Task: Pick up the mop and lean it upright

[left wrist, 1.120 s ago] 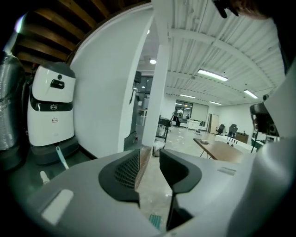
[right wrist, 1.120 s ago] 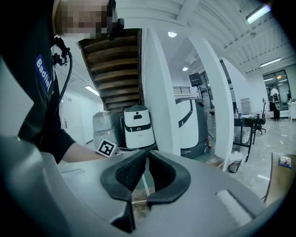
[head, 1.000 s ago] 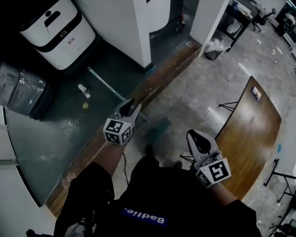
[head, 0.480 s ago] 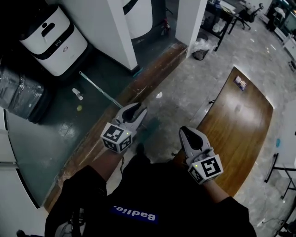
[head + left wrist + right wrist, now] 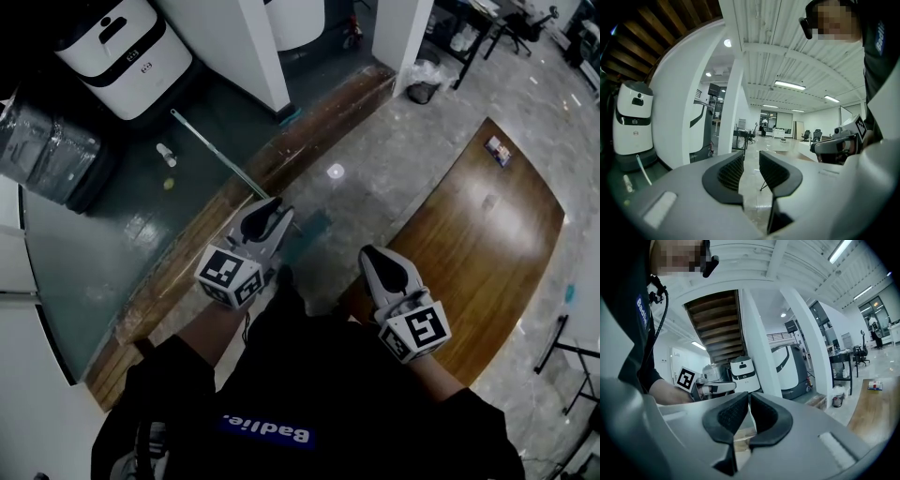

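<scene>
Mop (image 5: pixel 211 148): thin pale handle, lying flat, diag. from dark green floor (image 5: pixel 112 234) across wood strip (image 5: pixel 187 272); lower end w/ teal head (image 5: pixel 314 225), prob. resting on grey floor (image 5: pixel 394 178), blurred.

White pillar (image 5: pixel 255 52) standing upright. White machine (image 5: pixel 122 47) sitting left of pillar; small bottle (image 5: pixel 166 154) lying below-left; wooden table (image 5: pixel 487 234) standing well right.

free: floor (image 5: pixel 375 178) ahead | blocked: table (image 5: pixel 487 234) right, pillar (image 5: pixel 248 47) left
</scene>
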